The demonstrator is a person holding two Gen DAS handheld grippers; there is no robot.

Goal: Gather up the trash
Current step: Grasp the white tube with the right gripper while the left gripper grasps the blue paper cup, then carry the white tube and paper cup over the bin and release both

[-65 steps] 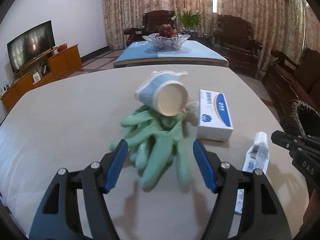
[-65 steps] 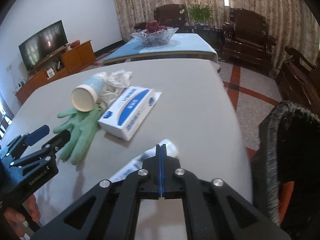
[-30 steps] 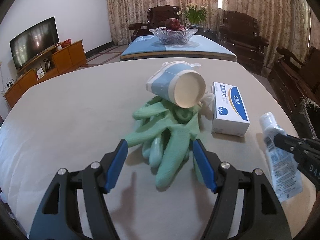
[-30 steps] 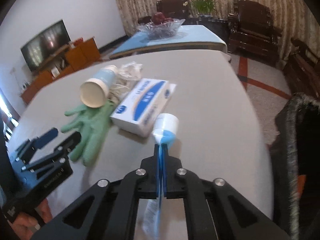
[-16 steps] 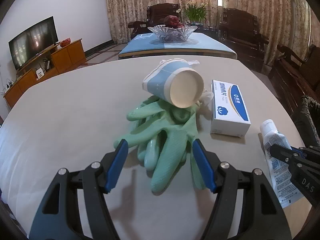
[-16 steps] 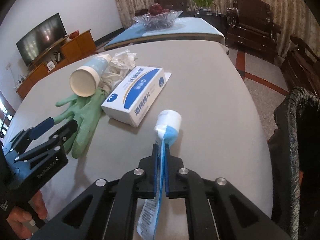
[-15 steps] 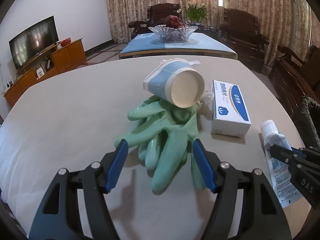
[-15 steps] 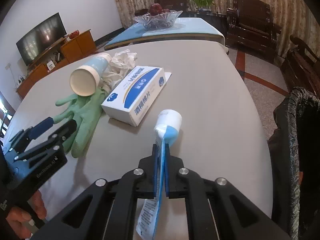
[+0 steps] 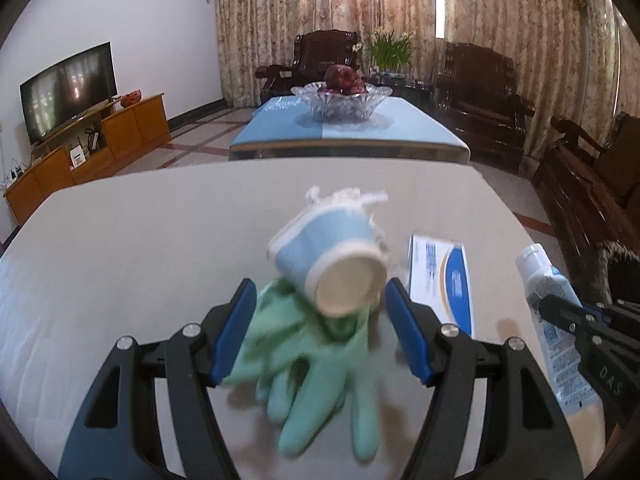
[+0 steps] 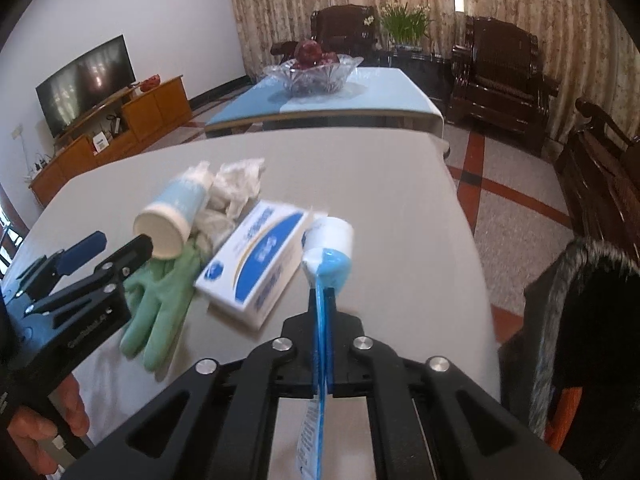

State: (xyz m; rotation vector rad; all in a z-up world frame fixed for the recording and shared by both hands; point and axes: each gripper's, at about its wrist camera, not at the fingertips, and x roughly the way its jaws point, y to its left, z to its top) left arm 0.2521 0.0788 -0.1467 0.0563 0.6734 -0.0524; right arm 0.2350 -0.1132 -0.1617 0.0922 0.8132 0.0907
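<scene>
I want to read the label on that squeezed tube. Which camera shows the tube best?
The left wrist view: the tube shows its flat printed side, held in the right gripper. The right wrist view shows the tube edge-on, only cap and thin blue edge between shut jaws.

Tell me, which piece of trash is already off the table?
The flat tube with the white cap, pinched in the right gripper. The paper cup, green gloves and box lie on the table.
</scene>
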